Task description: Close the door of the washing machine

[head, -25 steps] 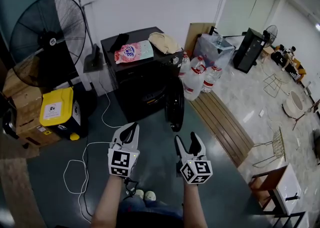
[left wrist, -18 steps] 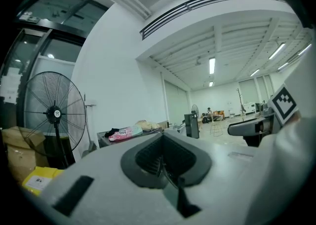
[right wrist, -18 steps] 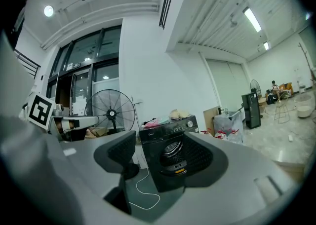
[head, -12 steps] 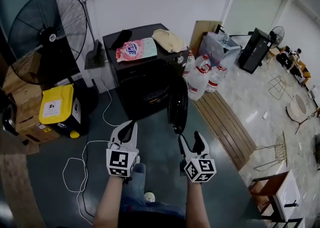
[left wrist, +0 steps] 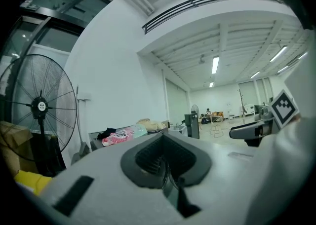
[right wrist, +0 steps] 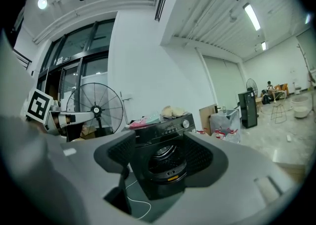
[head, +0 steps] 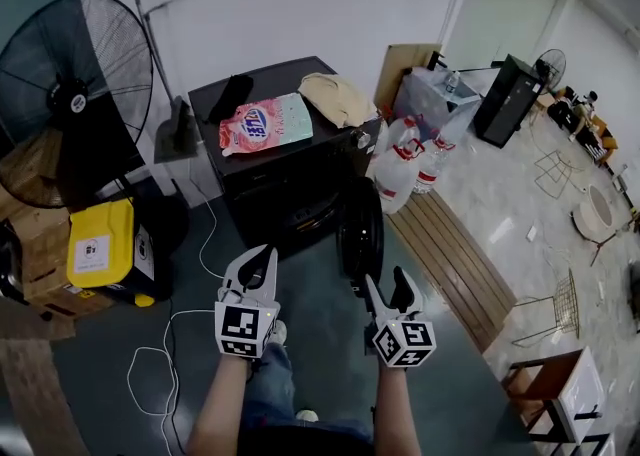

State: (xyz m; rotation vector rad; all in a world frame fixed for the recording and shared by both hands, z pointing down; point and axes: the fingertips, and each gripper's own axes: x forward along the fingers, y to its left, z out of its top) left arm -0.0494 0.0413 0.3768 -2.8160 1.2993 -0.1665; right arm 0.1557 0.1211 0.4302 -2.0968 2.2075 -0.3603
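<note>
The black washing machine (head: pixel 285 169) stands against the white wall, its round door (head: pixel 360 229) swung open toward me at the front right. My left gripper (head: pixel 255 262) hovers in front of the machine, left of the door, with its jaws shut and empty; in the left gripper view (left wrist: pixel 165 162) its pads meet. My right gripper (head: pixel 388 292) is open, just short of the door's lower edge and touching nothing. In the right gripper view the machine's front (right wrist: pixel 165 130) and round drum opening (right wrist: pixel 167 156) show between the spread jaws of the gripper (right wrist: pixel 163 152).
A pink detergent bag (head: pixel 262 124), a beige cloth (head: pixel 335 99) and a black item (head: pixel 228 97) lie on the machine. A large fan (head: pixel 70 94) and yellow box (head: pixel 100 244) stand left. Water bottles (head: pixel 405 169) and wooden planks (head: pixel 450 254) are right. A white cable (head: pixel 165 344) trails on the floor.
The machine and its door have drawn nearer in the head view as the person steps forward. Both grippers stay out in front, the left shut and the right open.
</note>
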